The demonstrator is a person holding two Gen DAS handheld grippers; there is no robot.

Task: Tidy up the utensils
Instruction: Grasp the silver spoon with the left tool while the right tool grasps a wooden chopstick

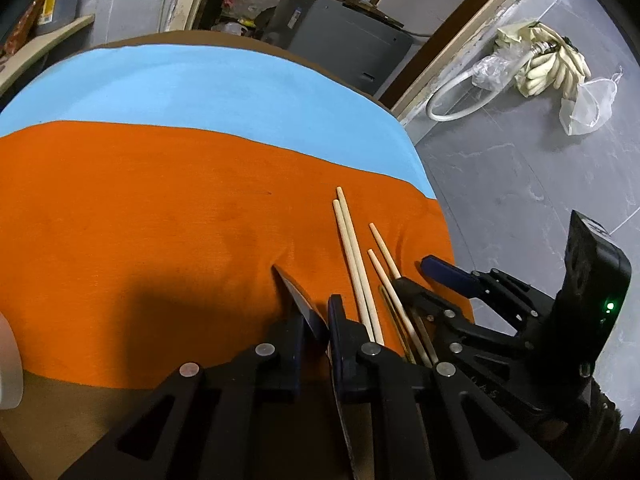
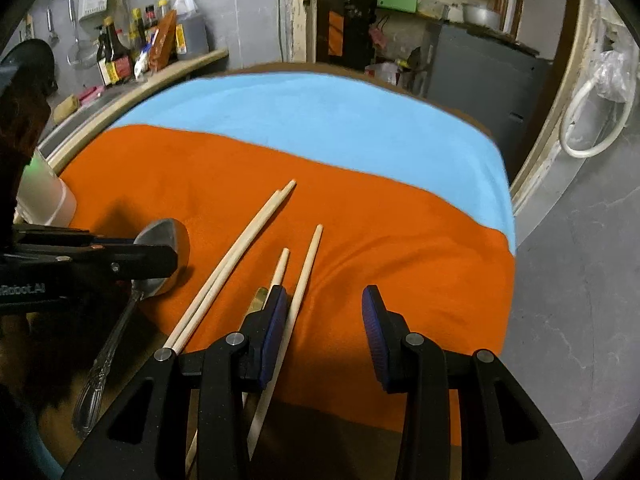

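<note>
Spoon [image 2: 162,256] clamped in left claw [image 1: 316,320]; right claw [image 2: 324,336] released over orange cloth [image 2: 360,248], beside four wooden chopsticks [image 2: 240,248] on counter.

"Robot.AI" on left tool [image 2: 160,258]

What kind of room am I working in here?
Most likely a home kitchen or pantry corner: sauce bottles stand on a side counter, ladles hang on the wall, and a metal pot sits on a shelf behind the cloth-covered table.
</note>
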